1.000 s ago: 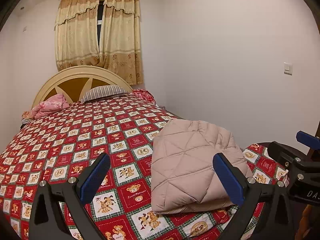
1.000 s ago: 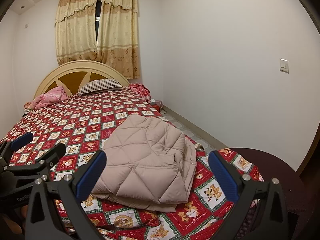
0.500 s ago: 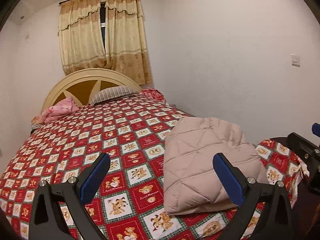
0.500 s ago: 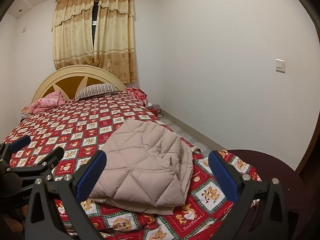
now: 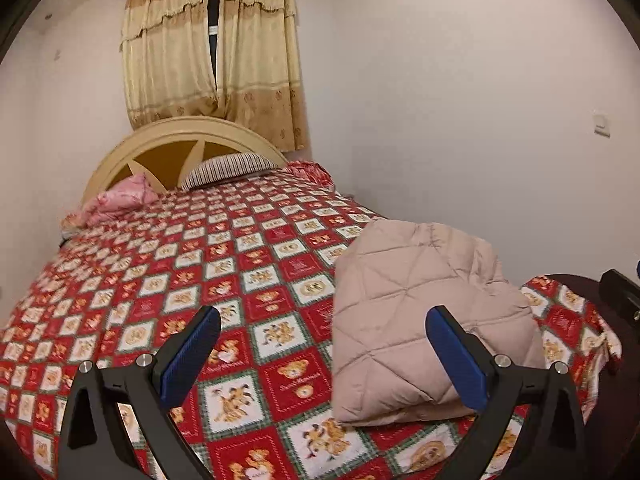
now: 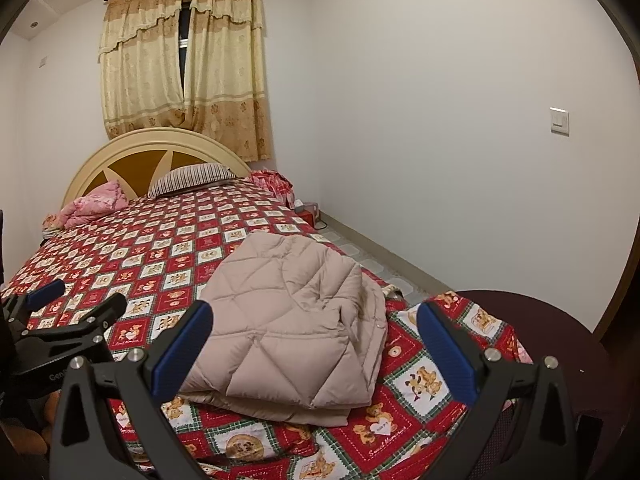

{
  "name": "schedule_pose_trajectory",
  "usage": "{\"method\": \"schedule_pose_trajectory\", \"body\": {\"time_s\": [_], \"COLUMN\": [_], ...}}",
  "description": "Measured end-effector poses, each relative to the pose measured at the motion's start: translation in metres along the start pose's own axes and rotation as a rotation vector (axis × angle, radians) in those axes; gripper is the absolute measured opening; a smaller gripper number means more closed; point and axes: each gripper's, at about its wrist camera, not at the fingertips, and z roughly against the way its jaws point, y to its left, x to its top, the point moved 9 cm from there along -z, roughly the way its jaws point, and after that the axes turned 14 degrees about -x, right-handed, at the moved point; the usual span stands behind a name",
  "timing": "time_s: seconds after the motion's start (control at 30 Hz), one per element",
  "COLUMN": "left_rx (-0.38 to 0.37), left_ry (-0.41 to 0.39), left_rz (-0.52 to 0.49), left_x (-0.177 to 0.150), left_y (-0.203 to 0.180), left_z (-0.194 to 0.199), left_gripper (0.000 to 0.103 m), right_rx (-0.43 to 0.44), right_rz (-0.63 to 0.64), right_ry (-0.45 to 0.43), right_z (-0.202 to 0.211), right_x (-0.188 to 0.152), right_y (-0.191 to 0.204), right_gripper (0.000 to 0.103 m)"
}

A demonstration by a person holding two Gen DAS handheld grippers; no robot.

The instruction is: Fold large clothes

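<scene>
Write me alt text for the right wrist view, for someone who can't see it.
A folded beige quilted jacket lies near the foot of a bed with a red teddy-bear patchwork cover, framed between the open blue-padded fingers of the right gripper. The left gripper shows at the left edge; a headboard, pillows and curtains stand behind.

- 1 folded quilted jacket (image 6: 296, 320)
- 2 grippers: left gripper (image 5: 324, 356), right gripper (image 6: 316, 348)
- 1 striped pillow (image 6: 192, 176)
- 1 pink blanket (image 6: 96, 202)
- 2 curtains (image 6: 180, 72)
- 1 wall switch (image 6: 559, 120)

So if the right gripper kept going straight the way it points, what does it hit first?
Most likely the folded beige jacket on the bed. It fills the gap ahead of the open right gripper, though depth is hard to judge.
</scene>
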Motion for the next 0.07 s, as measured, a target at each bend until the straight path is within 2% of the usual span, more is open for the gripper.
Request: {"method": "schedule_pose_trajectory", "body": {"time_s": [0.07], "left_rx": [-0.004], "left_ry": [0.002], "left_rz": [0.005], "left_x": [0.0001], "left_y": [0.0046], "left_z": [-0.0005], "left_gripper": [0.102], "right_rx": [-0.003], "right_rz": [-0.008], "right_ry": [0.009], "right_z": [-0.0043], "right_x": [-0.0008], "right_y": [-0.0034], "right_gripper": [0.103]}}
